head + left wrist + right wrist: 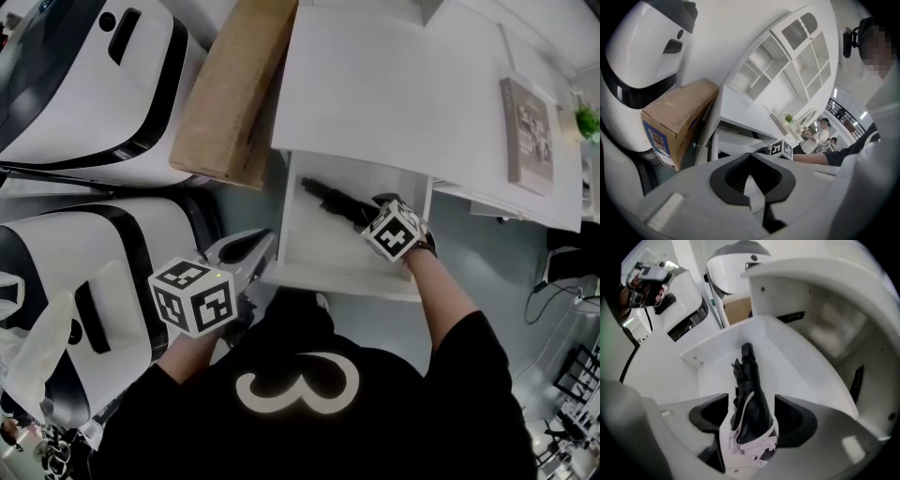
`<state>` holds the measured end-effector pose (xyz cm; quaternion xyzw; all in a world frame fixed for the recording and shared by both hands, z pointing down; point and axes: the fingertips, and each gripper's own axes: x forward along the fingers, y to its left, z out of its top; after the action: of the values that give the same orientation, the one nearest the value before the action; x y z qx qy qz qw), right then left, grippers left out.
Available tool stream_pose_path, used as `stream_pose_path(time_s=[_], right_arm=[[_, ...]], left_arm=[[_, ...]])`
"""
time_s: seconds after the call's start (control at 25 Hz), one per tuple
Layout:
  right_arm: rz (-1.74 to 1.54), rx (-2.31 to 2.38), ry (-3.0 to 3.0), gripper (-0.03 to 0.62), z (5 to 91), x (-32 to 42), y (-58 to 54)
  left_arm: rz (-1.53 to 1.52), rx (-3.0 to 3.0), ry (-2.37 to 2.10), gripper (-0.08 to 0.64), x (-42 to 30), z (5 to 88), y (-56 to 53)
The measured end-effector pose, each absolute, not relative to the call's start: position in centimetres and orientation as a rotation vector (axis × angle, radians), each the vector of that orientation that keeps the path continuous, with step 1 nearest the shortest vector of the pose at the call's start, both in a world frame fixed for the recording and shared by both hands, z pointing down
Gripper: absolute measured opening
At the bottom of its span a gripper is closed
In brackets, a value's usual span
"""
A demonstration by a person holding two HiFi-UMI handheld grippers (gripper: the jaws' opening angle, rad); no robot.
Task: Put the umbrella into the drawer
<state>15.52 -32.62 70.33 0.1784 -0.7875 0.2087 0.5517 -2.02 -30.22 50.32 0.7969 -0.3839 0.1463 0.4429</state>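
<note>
A folded black umbrella (333,199) with a pale strap end lies lengthwise on the floor of the pulled-out white drawer (337,279). My right gripper (375,214) points steeply down into the drawer over the umbrella's near end. In the right gripper view the umbrella (750,399) lies between the wide-spread jaws of that gripper (750,414); a gap shows beside the left pad, so it is open. My left gripper (251,249) hangs left of the drawer's front corner. In the left gripper view its tips (750,157) meet with nothing between them.
A long cardboard box (234,89) leans left of the drawer against the white desk (403,84). A book (527,131) and a small plant (588,120) sit on the desk's right side. Large white and black machines (84,84) fill the left.
</note>
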Motion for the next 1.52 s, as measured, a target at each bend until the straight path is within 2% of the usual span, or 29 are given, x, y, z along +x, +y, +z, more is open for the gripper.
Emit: stream_pose_path(time_s=[0.28, 0.4, 0.48, 0.72, 0.8, 1.08, 1.52], right_arm=[[0.496, 0.592, -2.203, 0.301, 57.3, 12.9, -33.0], [0.464, 0.727, -2.387, 0.280, 50.2, 12.3, -32.4], [0.447, 0.813, -2.507, 0.217, 45.4, 12.3, -31.8], [0.408, 0.972, -2.875, 0.105, 31.9, 13.5, -26.0], [0.453, 1.003, -2.950, 0.008, 29.9, 14.2, -24.1], [0.403, 1.145, -2.859, 0.003, 28.0, 17.2, -18.9], [0.315, 1.209, -2.860, 0.003, 26.3, 19.3, -13.7]], left_arm=[[0.331, 2.064, -0.973, 0.009, -1.1, 46.0, -28.3], [0.302, 2.117, -0.989, 0.009, -0.5, 43.8, -27.6], [0.271, 2.158, -1.001, 0.009, 0.0, 42.0, -27.3], [0.174, 2.281, -1.001, 0.009, 2.6, 36.3, -23.5], [0.149, 2.337, -0.994, 0.009, 3.4, 34.5, -22.4], [0.090, 2.505, -1.060, 0.009, 4.6, 28.5, -18.7], [0.073, 2.620, -1.108, 0.009, 6.5, 25.0, -14.3]])
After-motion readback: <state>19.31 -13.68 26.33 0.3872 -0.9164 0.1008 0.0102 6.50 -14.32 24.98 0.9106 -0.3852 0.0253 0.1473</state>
